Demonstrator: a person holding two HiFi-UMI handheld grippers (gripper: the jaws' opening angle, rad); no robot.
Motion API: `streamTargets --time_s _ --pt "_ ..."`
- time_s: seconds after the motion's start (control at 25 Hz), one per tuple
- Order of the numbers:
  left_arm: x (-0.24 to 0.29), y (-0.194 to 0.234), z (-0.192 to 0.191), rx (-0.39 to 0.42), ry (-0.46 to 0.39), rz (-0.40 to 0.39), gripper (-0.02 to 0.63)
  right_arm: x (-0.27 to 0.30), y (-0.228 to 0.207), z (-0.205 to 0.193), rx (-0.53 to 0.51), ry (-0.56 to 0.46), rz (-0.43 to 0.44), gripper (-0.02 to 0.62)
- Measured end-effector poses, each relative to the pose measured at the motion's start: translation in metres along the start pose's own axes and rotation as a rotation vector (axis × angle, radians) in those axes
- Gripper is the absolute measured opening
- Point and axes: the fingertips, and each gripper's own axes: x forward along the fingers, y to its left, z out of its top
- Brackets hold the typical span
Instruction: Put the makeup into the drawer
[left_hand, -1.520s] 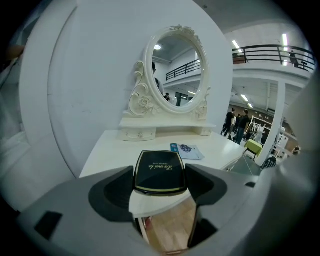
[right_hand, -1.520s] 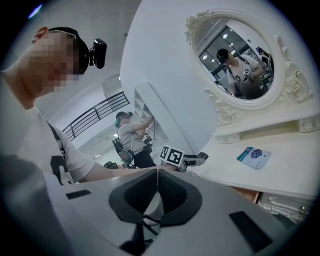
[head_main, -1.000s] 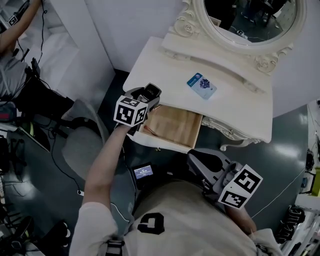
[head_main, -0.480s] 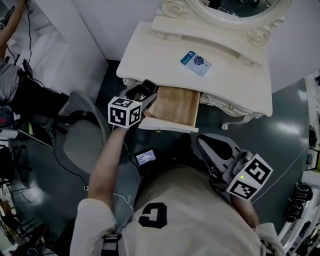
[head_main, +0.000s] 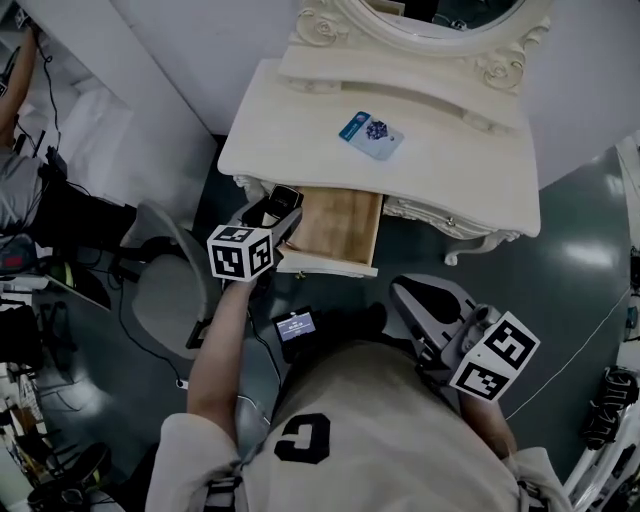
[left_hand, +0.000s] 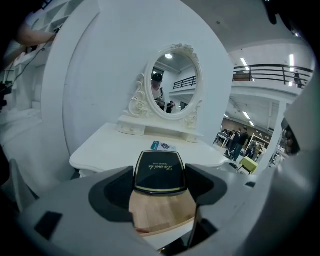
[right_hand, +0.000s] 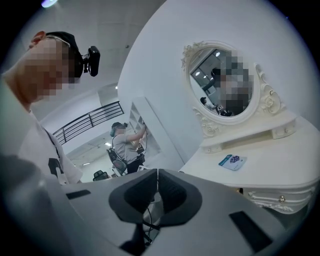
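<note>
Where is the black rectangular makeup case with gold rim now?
The case is clamped in the left gripper, left in the head view, at the open wooden drawer's left edge.

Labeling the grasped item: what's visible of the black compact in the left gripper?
The compact is a flat, rounded-square black case with a thin gold rim and gold script on its lid, glossy like plastic. It looks closed. The left gripper clamps it by its two sides, lid up and tilted slightly. In the head view it is held near the left edge of the open wooden drawer, not set down. Only the pads appear to touch it.
</note>
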Motion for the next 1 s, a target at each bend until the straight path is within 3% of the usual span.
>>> streamTargets --time_s 0.24,0.52,1.0 --pt "0.017 -0.024 -0.013 -0.019 0.051 0.083 0.373 -0.031 -0.039 0.002 0.061 0.006 0.071 0.028" --pt "0.025 -0.038 -0.03 0.02 0.131 0.16 0.373 -0.043 -0.057 0.005 0.063 0.028 0.166 0.028" --pt "0.06 -0.005 -0.065 0.051 0.275 0.192 0.373 -0.037 -0.068 0.001 0.082 0.042 0.141 0.028"
